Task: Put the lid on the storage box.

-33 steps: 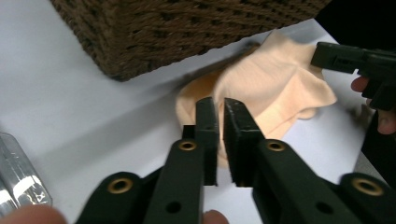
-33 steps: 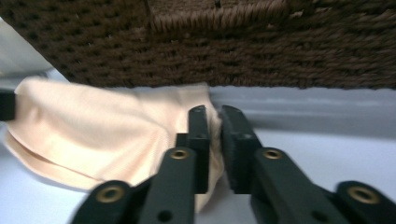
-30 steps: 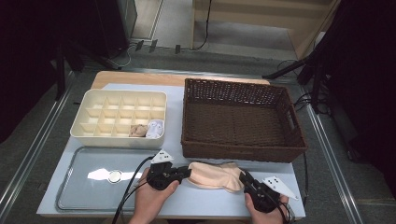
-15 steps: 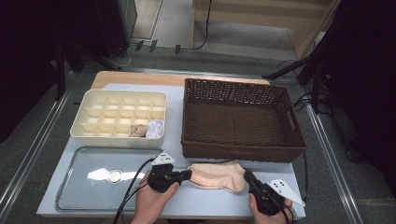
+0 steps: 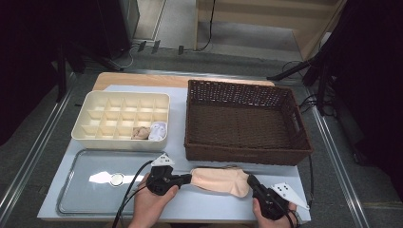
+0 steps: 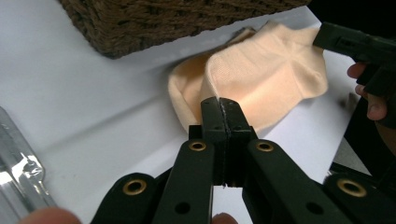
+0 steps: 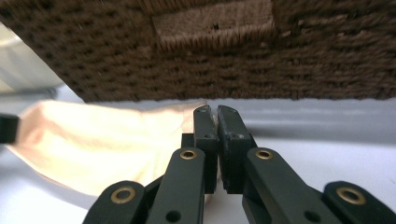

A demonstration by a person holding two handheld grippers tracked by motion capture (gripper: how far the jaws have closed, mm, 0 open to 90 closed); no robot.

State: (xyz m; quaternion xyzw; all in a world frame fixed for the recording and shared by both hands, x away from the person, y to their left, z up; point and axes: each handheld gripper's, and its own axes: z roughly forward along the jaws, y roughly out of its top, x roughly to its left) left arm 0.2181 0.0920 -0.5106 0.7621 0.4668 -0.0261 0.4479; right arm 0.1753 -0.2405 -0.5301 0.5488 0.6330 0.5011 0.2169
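Peach-coloured knit cloth, a sock [image 5: 221,181], is pinched at both ends: the left hand-held gripper [image 5: 187,178] has its black jaws pressed together on the sock's left edge, a fold of fabric rising between them in the left gripper view, and its jaws have just been closing. The right hand-held gripper [image 5: 249,180] is likewise clamped on the right end of the sock, its jaws nearly meeting with cloth caught between them in the right gripper view, and these too have just been closing. The sock lies stretched between the two on the white counter [image 5: 204,206], just in front of the brown wicker basket [image 5: 247,154]. To the left of the basket stands a cream divided box [image 5: 95,137] with two small bundles in its near-right compartments, and a metal tray [image 5: 81,192] lies in front of that box.
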